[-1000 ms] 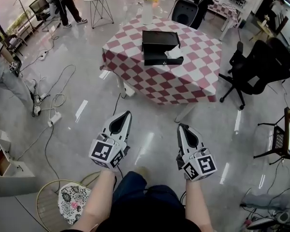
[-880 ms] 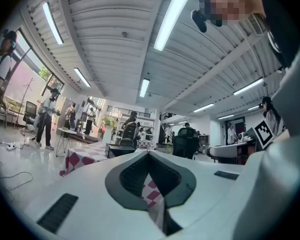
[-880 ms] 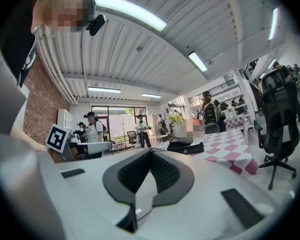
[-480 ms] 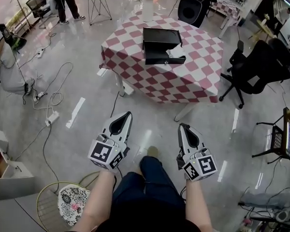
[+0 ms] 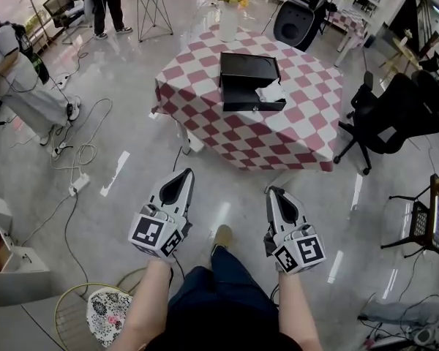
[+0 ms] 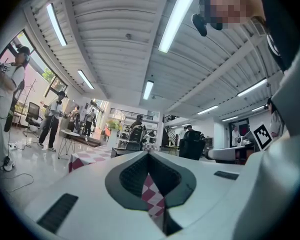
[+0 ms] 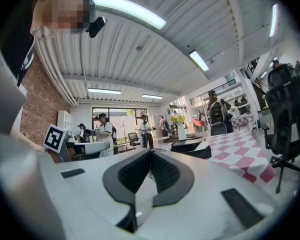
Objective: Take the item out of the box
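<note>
Both jaws shut on L gripper (image 5: 186,172), R gripper (image 5: 274,191); box (image 5: 245,68) w/ item (image 5: 271,91) well ahead.

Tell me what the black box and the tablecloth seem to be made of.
Black box: likely rigid cardboard, matte; flat panels, sharp edges, no glare. Checked tablecloth: fabric; it hangs down at the edge in soft folds.

checkered table (image 5: 205,101), black box (image 5: 250,79), vase (image 5: 228,22)

A flower vase (image 5: 227,25) stands on the checkered table (image 5: 197,102).
</note>
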Tool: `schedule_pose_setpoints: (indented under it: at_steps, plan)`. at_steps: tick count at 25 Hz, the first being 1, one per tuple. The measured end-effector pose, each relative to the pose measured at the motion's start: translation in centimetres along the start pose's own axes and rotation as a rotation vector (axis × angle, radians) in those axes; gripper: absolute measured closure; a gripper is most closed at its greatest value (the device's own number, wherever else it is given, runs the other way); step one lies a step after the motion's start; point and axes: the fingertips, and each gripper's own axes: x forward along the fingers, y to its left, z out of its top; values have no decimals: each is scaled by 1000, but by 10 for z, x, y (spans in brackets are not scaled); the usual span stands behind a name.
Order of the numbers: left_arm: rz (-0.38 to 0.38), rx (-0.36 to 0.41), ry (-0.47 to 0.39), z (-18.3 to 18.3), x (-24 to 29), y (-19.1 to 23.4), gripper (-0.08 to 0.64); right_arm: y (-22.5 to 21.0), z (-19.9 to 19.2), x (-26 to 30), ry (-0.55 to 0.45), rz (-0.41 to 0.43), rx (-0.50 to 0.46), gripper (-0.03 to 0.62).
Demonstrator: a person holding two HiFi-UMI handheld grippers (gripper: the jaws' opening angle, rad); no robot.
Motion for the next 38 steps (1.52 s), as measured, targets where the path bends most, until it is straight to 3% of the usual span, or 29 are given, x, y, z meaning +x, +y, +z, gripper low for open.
schedule_pose_setpoints:
  at_steps: [26,38]
  plan:
    - [-58,-3,38,-7,179,35,560,-137,12,123,43,-12,51,588]
    - [-68,-10,55,-21,226,42,560,-174,1,152,73,-12,67,588]
